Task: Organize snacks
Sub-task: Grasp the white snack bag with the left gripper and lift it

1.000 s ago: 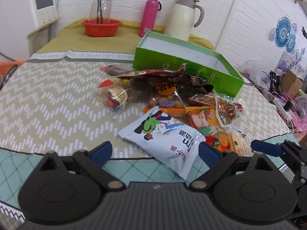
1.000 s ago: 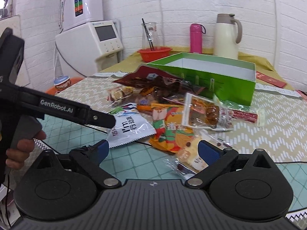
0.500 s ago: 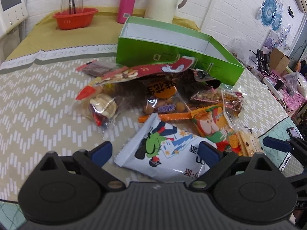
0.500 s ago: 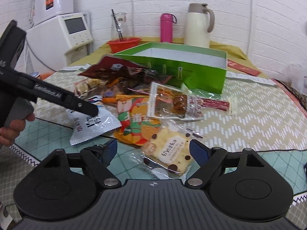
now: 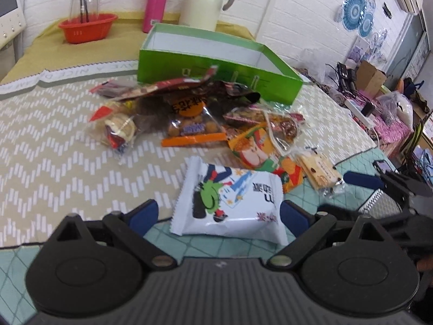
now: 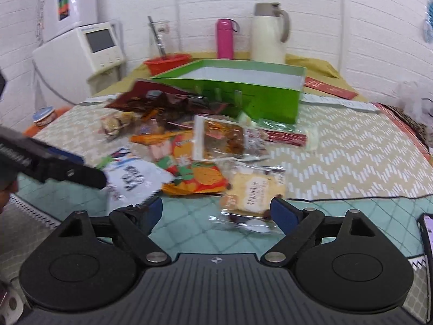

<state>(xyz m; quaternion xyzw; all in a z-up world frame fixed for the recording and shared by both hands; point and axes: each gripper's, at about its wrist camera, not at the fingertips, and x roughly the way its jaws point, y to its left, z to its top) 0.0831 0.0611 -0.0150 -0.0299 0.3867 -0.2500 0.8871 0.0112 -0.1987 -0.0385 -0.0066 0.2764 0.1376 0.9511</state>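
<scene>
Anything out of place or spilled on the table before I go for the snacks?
Nothing looks spilled or torn. The snack packets lie in a loose, overlapping pile in front of the green box, which is empty as far as visible. A white packet lies apart, between the open jaws of the left gripper. A black cable crosses the tablecloth.

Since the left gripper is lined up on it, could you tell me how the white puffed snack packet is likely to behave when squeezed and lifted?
The white snack packet looks air-puffed, so it should feel light and give between the open left gripper's fingers. Its glossy film may slip. It lies flat, so it will probably slide rather than roll.
</scene>
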